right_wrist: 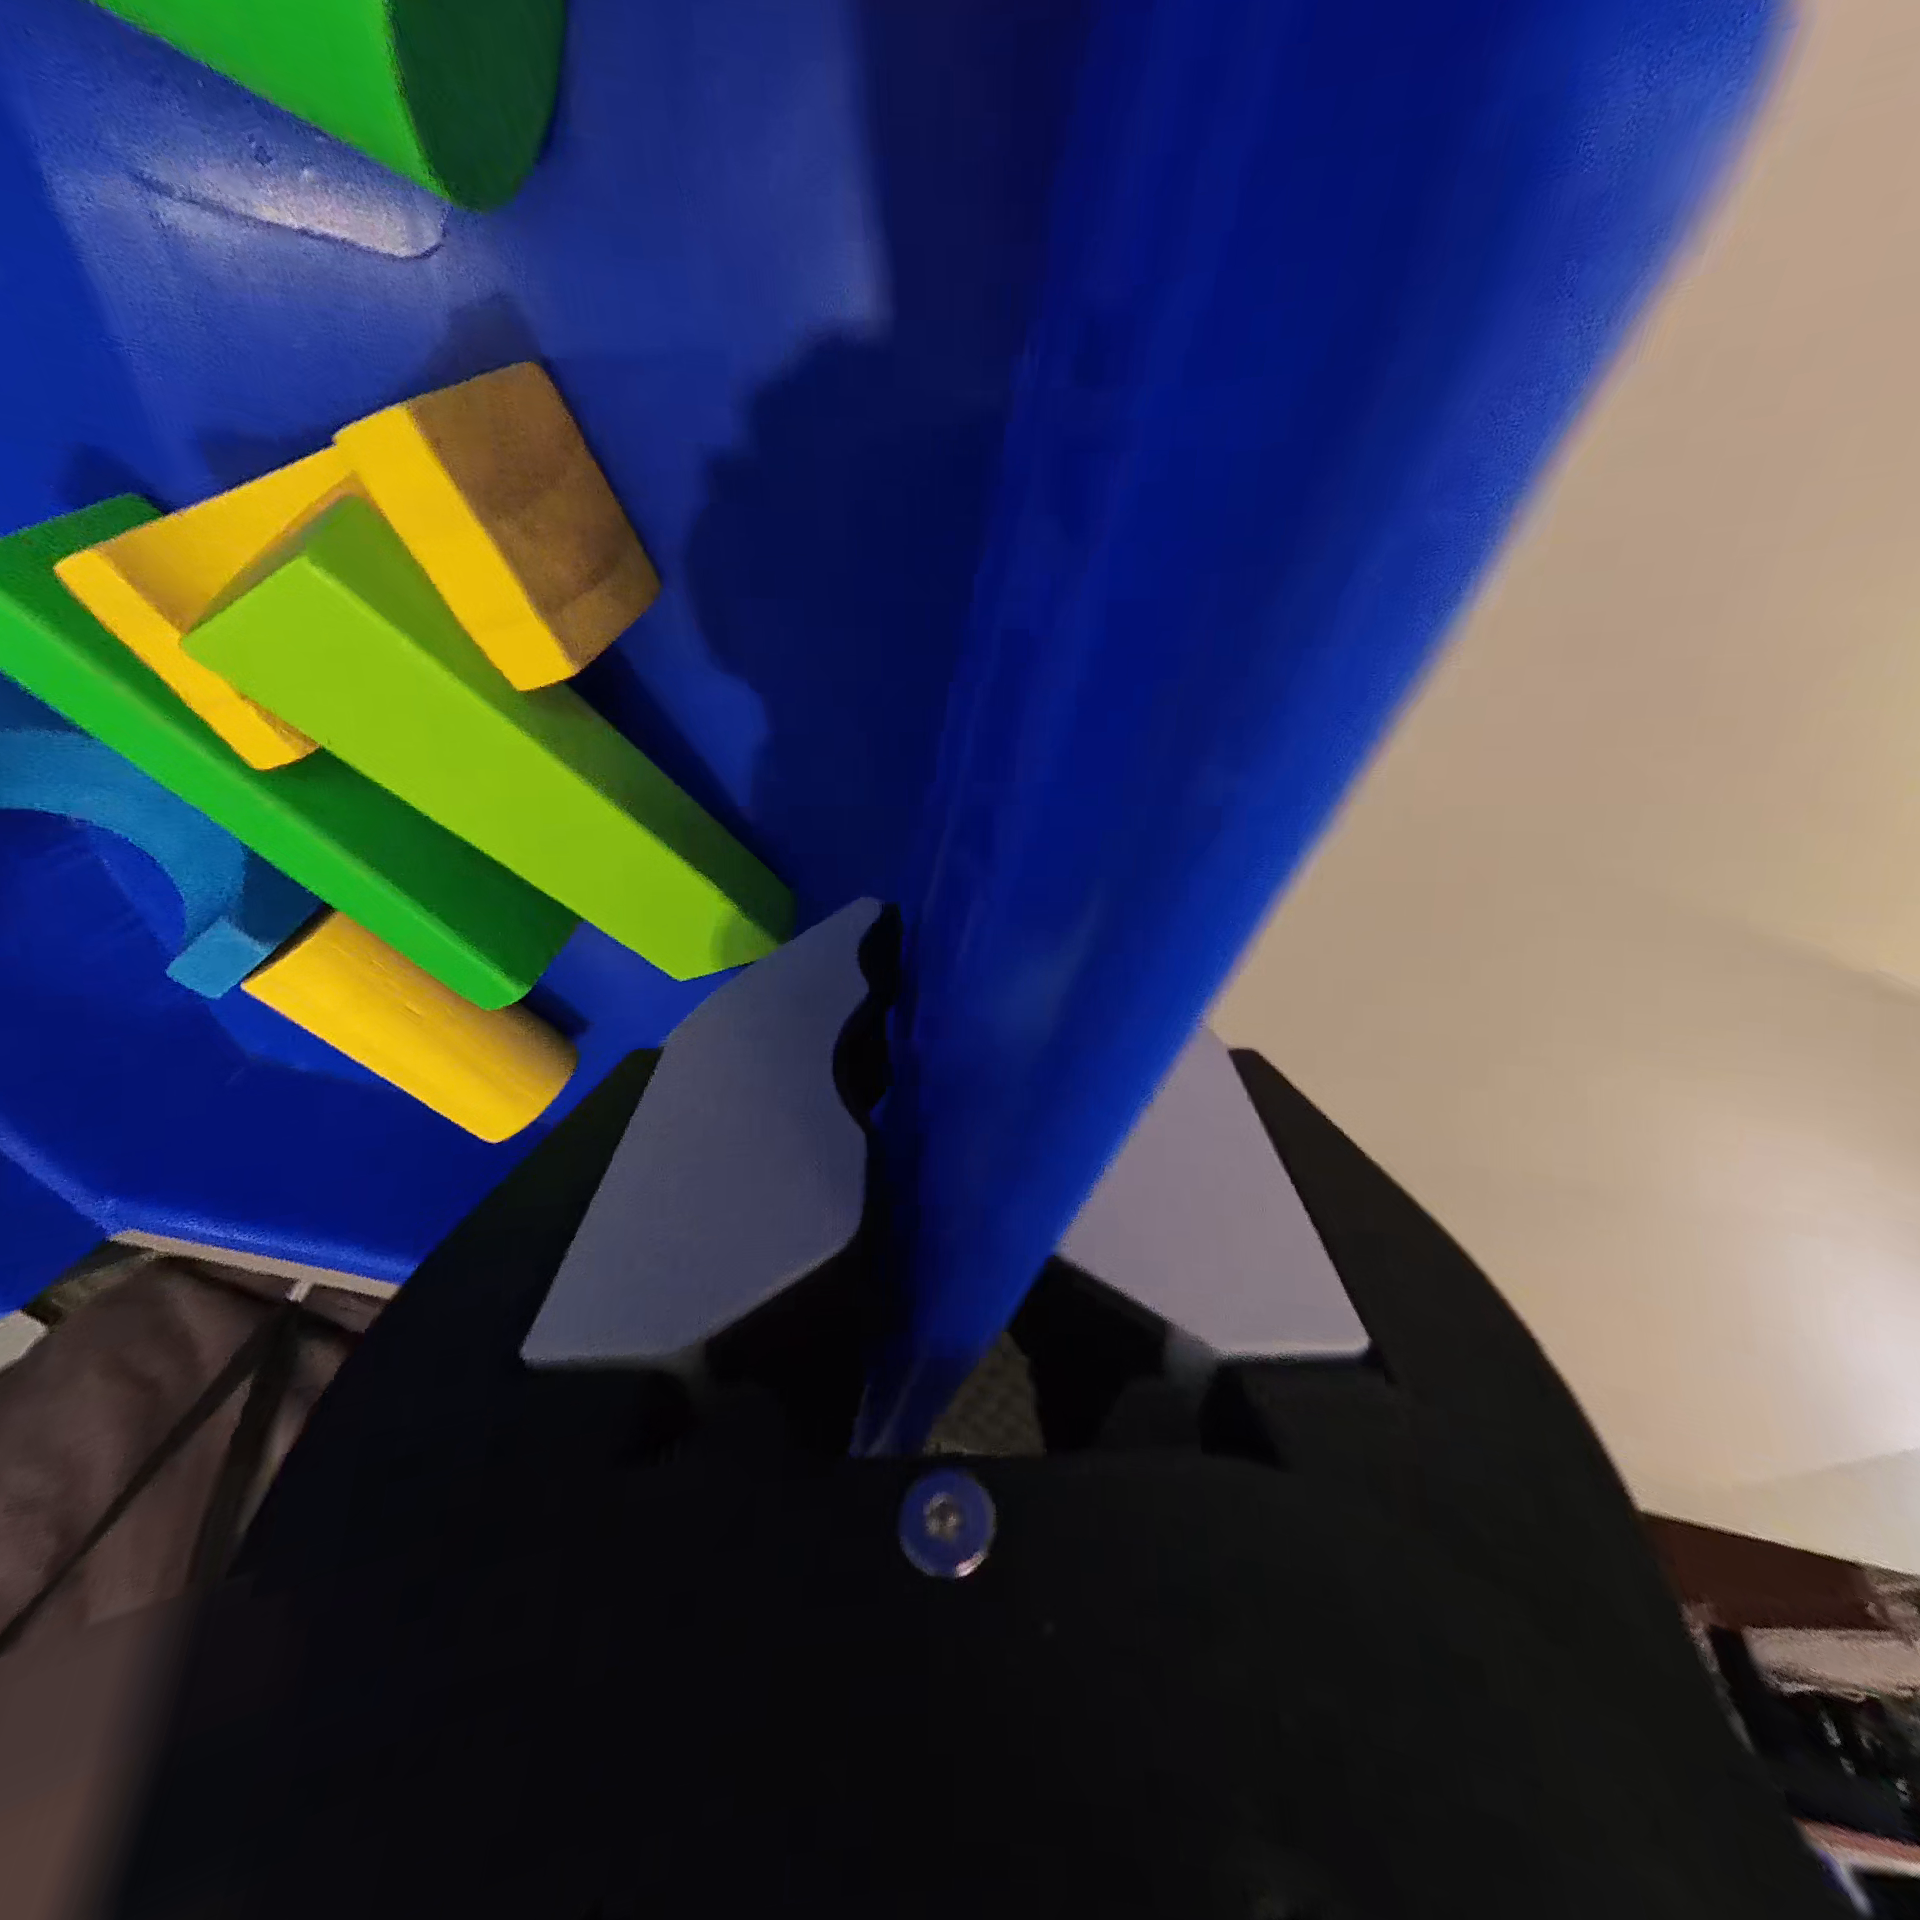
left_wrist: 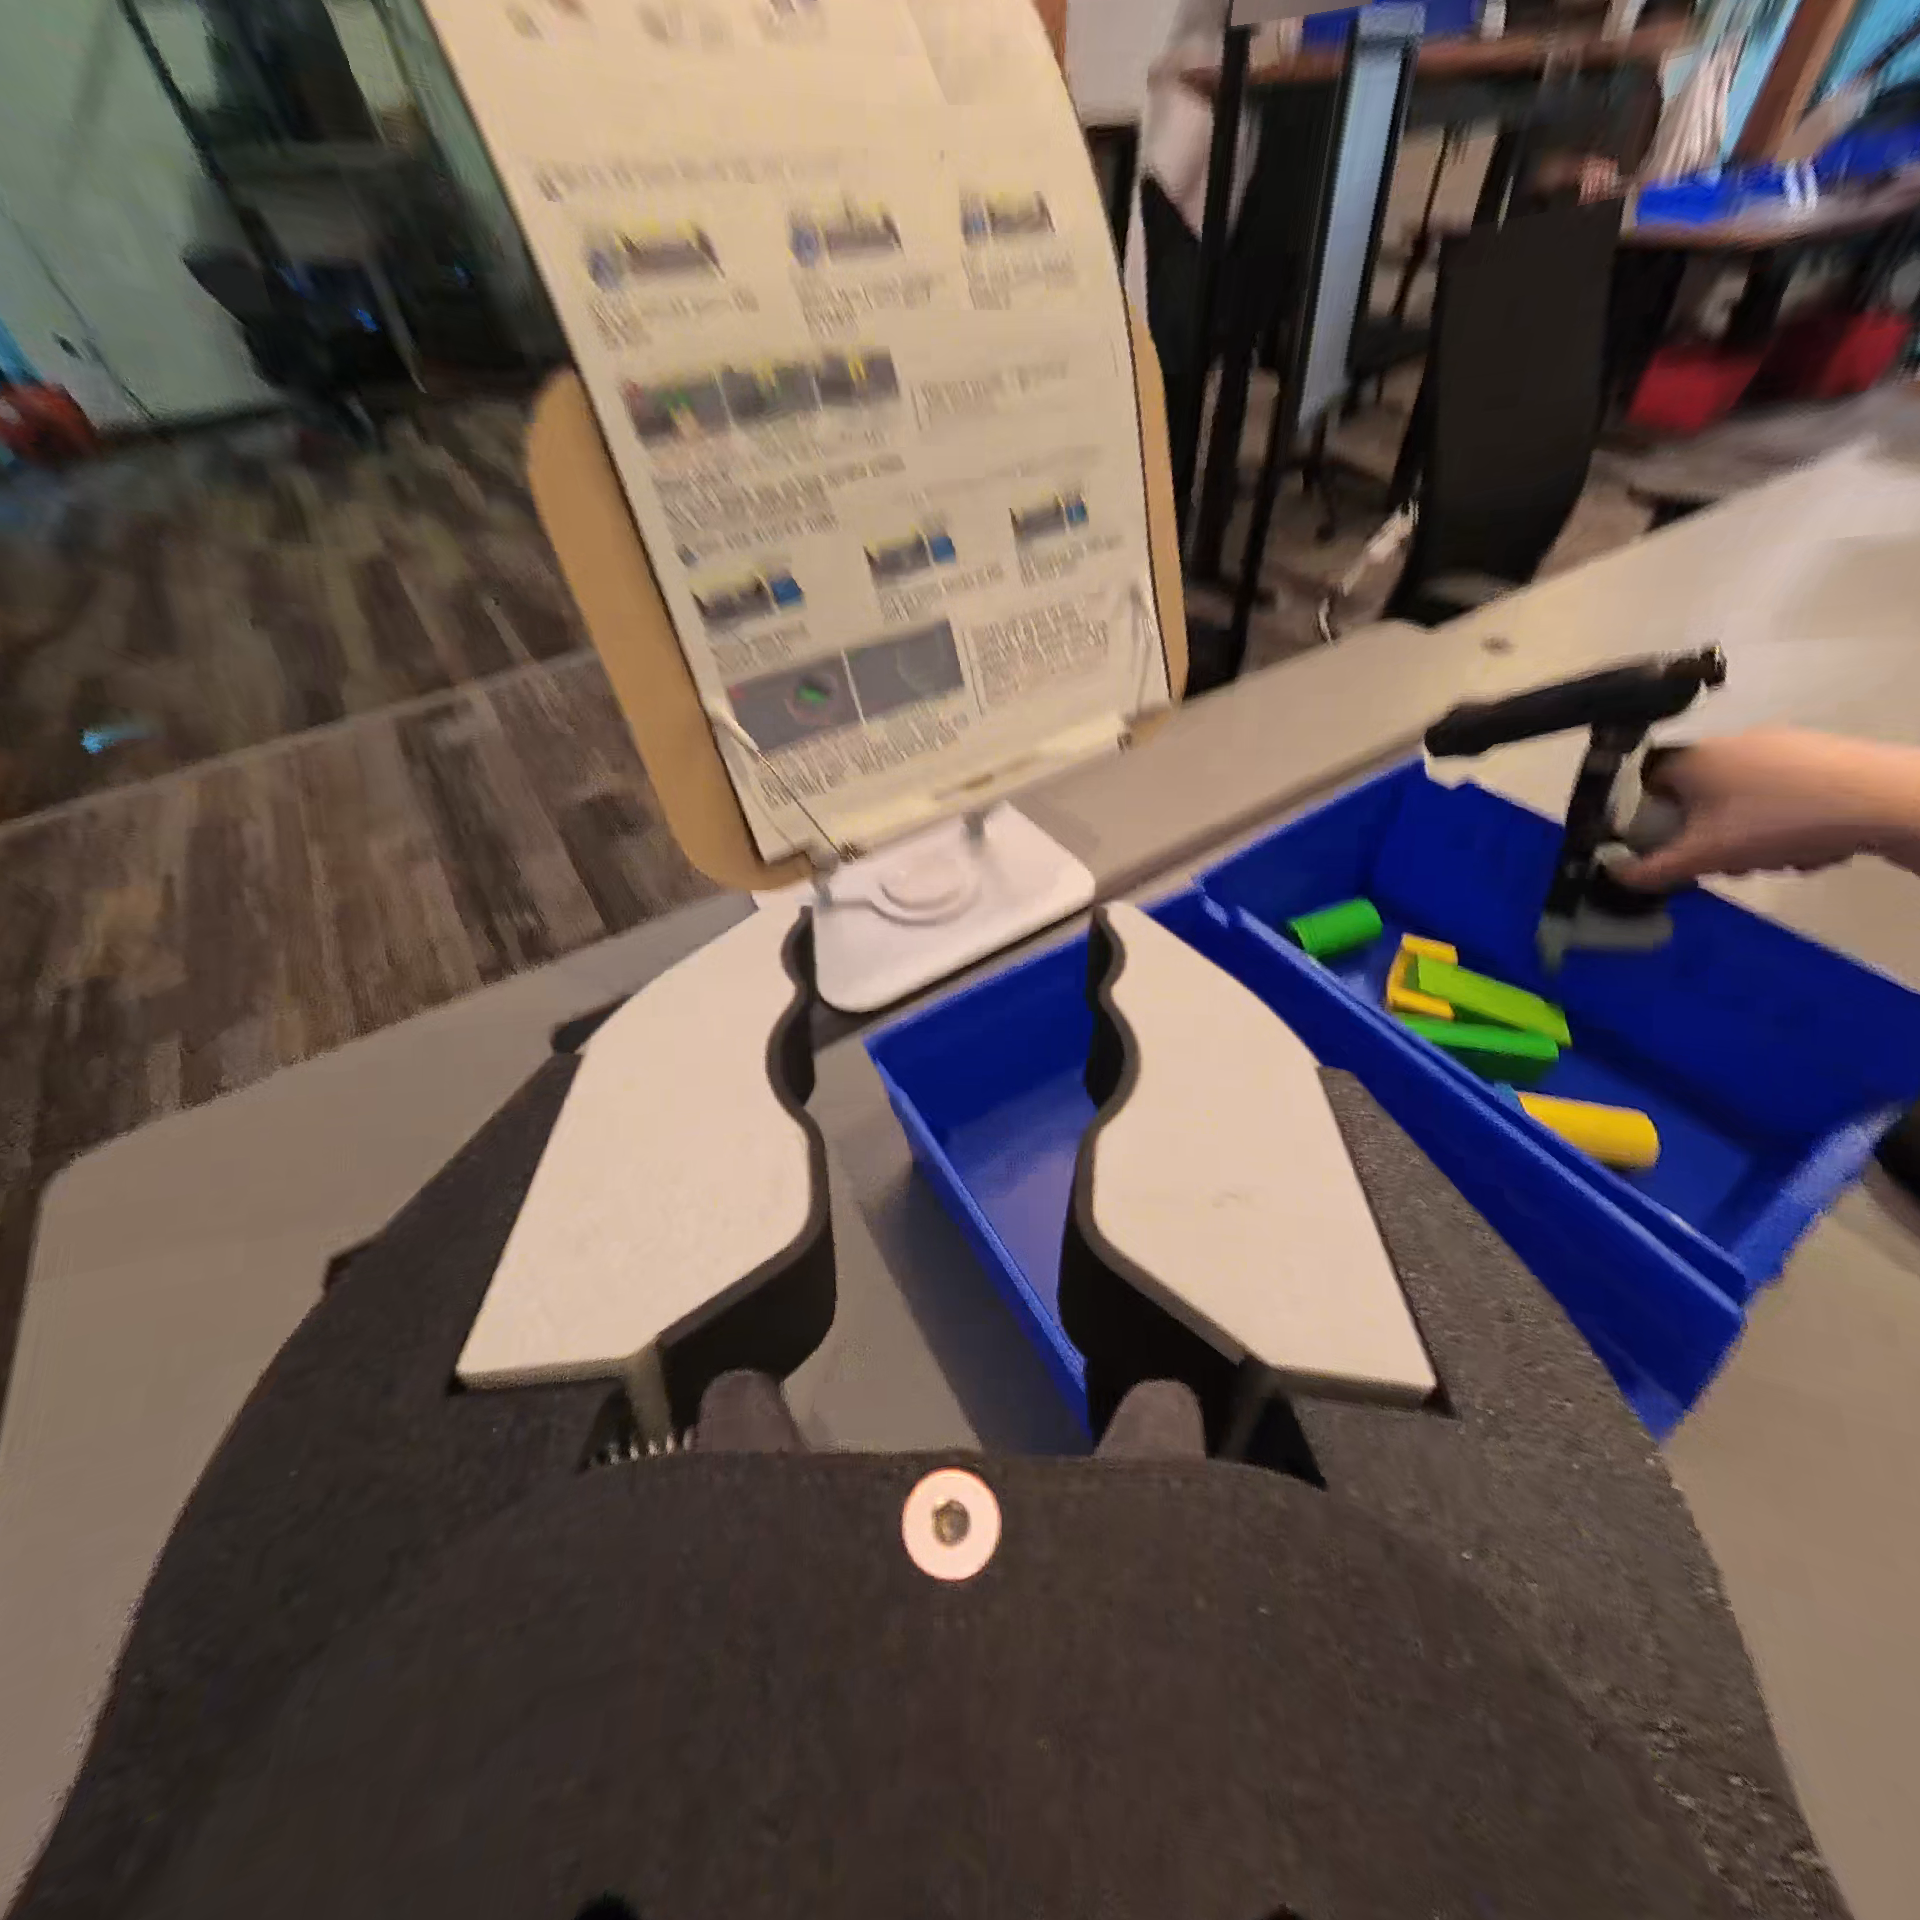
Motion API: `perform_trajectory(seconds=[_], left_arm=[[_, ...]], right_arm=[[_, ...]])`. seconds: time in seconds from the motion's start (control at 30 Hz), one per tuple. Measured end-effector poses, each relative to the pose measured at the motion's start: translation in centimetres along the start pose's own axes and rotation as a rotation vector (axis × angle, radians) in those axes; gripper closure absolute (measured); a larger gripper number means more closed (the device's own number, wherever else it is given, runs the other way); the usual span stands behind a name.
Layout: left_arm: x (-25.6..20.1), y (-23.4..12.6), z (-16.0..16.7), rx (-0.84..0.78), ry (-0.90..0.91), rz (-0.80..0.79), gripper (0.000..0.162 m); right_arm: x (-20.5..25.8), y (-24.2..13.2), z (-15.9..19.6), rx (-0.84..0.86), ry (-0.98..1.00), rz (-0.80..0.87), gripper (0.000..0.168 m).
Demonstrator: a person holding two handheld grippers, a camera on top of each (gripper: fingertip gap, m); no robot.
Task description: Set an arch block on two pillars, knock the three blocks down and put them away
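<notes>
Two blue bins stand side by side on the grey table [left_wrist: 208,1247]. The right bin [left_wrist: 1403,1153] holds a yellow arch block [right_wrist: 468,540], a lime plank [right_wrist: 488,748], a green plank [right_wrist: 312,831], a yellow block [right_wrist: 416,1018], a blue arch [right_wrist: 104,810] and a green cylinder [right_wrist: 416,94]. My right gripper [right_wrist: 997,987] straddles this bin's wall [right_wrist: 1143,520], one finger inside and one outside, closed on it. It also shows in the left wrist view [left_wrist: 1600,935], held by a hand. My left gripper [left_wrist: 951,925] is open and empty above the left bin [left_wrist: 935,1122].
A white stand [left_wrist: 945,914] with a tall instruction sheet [left_wrist: 831,416] sits at the table's far edge, just beyond my left gripper. Wood floor, chairs and shelving lie past the table. The left bin shows nothing inside. One gripper's finger ends stand about 55 cm off the other's.
</notes>
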State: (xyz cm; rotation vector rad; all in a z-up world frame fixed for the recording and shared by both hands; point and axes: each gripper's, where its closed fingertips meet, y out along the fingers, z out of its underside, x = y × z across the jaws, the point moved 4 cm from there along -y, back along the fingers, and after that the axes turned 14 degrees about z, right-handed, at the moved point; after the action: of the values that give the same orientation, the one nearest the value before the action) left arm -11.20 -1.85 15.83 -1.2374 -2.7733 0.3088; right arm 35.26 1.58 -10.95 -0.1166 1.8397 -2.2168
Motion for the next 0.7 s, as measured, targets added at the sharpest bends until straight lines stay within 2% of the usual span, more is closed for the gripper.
perform_trajectory(seconds=[0.07,0.17,0.23,0.37,0.47,0.57,0.7], left_arm=[[0.8,-1.2,-0.3,-0.105,0.019,-0.001,0.126],[2.0,-3.4,-0.3,-0.264,0.051,-0.030,0.143],[2.5,-4.8,-0.1,-0.264,0.065,-0.035,0.156],[3.3,-7.6,0.4,-0.227,0.073,-0.060,0.157],[4.0,-9.8,0.6,-0.211,0.059,-0.114,0.155],[4.0,-11.7,0.3,-0.260,0.042,-0.114,0.155],[3.0,-12.9,-0.4,-0.345,0.019,-0.050,0.155]], right_arm=[[0.5,-0.1,0.2,0.002,-0.040,-0.058,0.161],[0.1,0.0,0.4,0.015,-0.041,-0.074,0.161],[-0.5,0.0,0.7,0.025,-0.033,-0.074,0.162],[-2.3,-0.3,2.1,0.036,-0.003,-0.058,0.162],[-3.9,-2.0,3.9,0.047,0.037,-0.018,0.162],[-5.1,-5.2,5.0,0.016,0.090,0.028,0.162],[-5.2,-11.7,5.5,-0.030,0.115,0.071,0.162]])
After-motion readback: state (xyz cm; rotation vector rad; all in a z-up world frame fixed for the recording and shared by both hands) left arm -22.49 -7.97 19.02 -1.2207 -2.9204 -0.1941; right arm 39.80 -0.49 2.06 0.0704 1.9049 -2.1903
